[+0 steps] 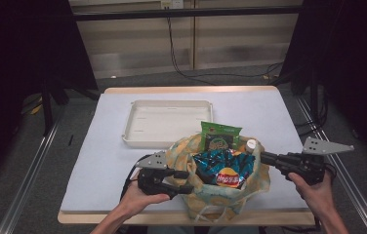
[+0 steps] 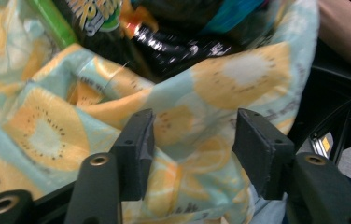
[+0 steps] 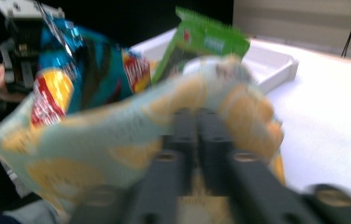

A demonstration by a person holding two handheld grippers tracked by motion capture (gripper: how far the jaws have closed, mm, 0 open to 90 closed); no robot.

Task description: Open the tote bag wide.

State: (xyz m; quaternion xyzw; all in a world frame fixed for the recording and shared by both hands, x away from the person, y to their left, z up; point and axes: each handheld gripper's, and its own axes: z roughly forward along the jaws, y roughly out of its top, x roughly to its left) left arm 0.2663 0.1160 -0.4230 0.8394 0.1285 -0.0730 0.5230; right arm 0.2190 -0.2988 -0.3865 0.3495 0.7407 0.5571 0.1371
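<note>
Where the high view looks down, a fruit-print cloth bag (image 1: 220, 187) sits at the near table edge between the left gripper (image 1: 184, 181) and right gripper (image 1: 264, 157). A blue chip bag (image 1: 223, 168), a green snack packet (image 1: 219, 135) and a white bottle cap (image 1: 251, 144) stick out of it, and a white tray (image 1: 167, 122) lies beyond. Along the left gripper (image 2: 192, 140), its jaws stand wide apart with bag fabric (image 2: 187, 121) between them, gripping nothing. Along the right gripper (image 3: 197, 135), though blurred, its jaws are pressed together on the bag's rim (image 3: 183, 100).
</note>
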